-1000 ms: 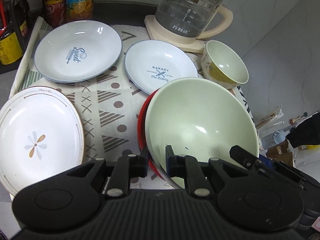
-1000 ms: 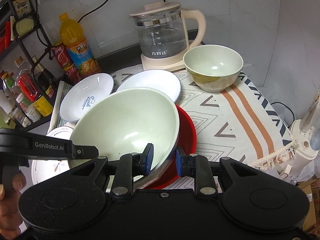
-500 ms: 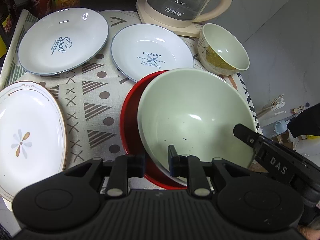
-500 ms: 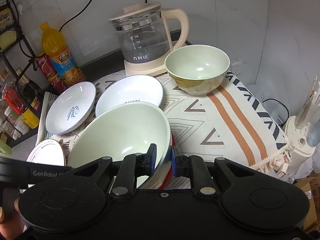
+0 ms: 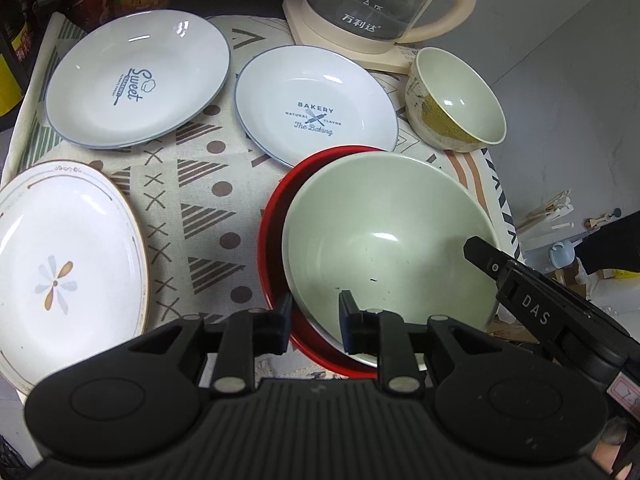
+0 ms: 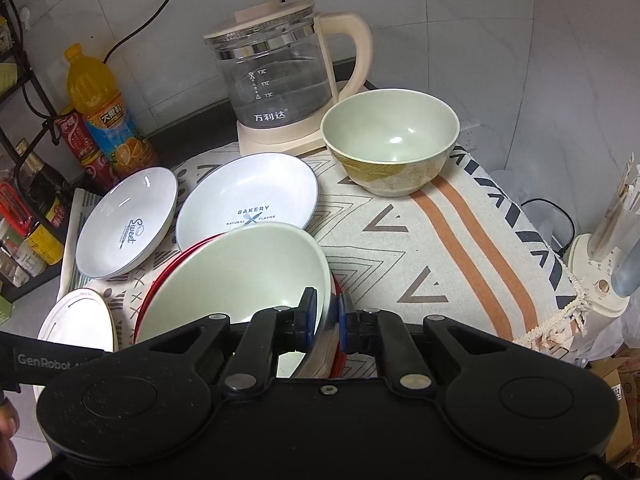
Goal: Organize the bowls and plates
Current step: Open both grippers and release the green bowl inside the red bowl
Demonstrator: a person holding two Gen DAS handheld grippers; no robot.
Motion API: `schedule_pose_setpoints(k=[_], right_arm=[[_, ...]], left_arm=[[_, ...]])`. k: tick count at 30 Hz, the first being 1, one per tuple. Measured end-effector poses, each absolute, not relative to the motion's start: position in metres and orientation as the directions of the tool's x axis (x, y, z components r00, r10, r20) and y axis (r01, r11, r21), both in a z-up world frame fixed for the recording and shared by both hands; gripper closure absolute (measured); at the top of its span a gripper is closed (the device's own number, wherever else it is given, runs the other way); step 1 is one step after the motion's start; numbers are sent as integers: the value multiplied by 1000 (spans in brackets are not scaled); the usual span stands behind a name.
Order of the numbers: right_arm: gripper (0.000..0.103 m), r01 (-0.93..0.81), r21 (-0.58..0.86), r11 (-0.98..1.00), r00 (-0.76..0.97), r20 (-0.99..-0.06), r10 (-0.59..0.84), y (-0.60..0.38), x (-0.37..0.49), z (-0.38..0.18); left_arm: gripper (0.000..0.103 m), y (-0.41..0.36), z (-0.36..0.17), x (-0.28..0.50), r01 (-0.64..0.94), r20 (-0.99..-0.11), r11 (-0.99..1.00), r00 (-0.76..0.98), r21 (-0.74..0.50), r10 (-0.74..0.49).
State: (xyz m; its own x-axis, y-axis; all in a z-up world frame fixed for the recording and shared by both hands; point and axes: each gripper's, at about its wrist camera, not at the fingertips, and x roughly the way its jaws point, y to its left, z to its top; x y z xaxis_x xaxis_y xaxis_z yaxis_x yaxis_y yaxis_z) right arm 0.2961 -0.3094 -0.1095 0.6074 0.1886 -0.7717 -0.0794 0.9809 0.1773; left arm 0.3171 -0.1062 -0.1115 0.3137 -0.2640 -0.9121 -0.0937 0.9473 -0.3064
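A large pale green bowl (image 5: 384, 236) sits inside a red bowl (image 5: 276, 220) at the table's front. My left gripper (image 5: 313, 320) is open, its fingers astride both bowls' near rims without pinching. My right gripper (image 6: 325, 318) is shut on the rims of the green bowl (image 6: 240, 276) and red bowl (image 6: 338, 292) together. A smaller green bowl (image 6: 390, 140) stands at the back right. Two white plates, "Sweet" (image 5: 136, 76) and "Bakery" (image 5: 314, 104), lie behind. A flower plate (image 5: 60, 268) lies at the left.
A glass kettle (image 6: 280, 80) on its base stands at the back by the wall. Bottles and cans (image 6: 100, 112) crowd the back left next to a rack. The patterned cloth (image 6: 460, 248) ends at the table's right edge, with a fan (image 6: 600, 272) beyond.
The green bowl has come down from a raised tilt into the red bowl. My left gripper's jaws have widened off the rim. Both grippers have drawn back a little.
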Motion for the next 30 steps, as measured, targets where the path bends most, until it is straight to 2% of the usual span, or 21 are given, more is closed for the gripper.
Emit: schedule_pose_setpoints(k=[7,12,18,19,22,26,27,29,30], right_arm=[[94,-68,156,985,625,-763,164,-304,292,-108],[94,-33,152,988,621,-771,140,-305,290,-110],[91,31,124,992,624,-778,78,-307,281,-108],[89,42,124,991,624,-778,71,-307,278,-108],[70,73,126,989,633,-773,52,-308,267,-106],[64,96,157,983,643,-764,59,-310,257,-101],[61,104,161,981,645,-762,57,-311,254,-99],[48,112,170,979,652,-756,57,-312,250,-97],[46,113,176,978,657,-752,59,-313,249,-95]], left_arm=[[70,-100,-104,316,-72,-906,952,337,-296,-256],[69,-95,-101,313,-55,-903,954,344,-294,-259],[59,-86,-100,309,-37,-896,955,360,-293,-260],[58,-85,-100,309,-32,-895,956,363,-292,-261],[53,-83,-98,309,-13,-892,958,370,-285,-260],[43,-83,-94,309,12,-884,962,391,-273,-256],[41,-83,-93,310,16,-882,963,397,-270,-254],[35,-84,-90,310,20,-876,963,411,-268,-252],[34,-85,-89,311,24,-874,964,415,-266,-252]])
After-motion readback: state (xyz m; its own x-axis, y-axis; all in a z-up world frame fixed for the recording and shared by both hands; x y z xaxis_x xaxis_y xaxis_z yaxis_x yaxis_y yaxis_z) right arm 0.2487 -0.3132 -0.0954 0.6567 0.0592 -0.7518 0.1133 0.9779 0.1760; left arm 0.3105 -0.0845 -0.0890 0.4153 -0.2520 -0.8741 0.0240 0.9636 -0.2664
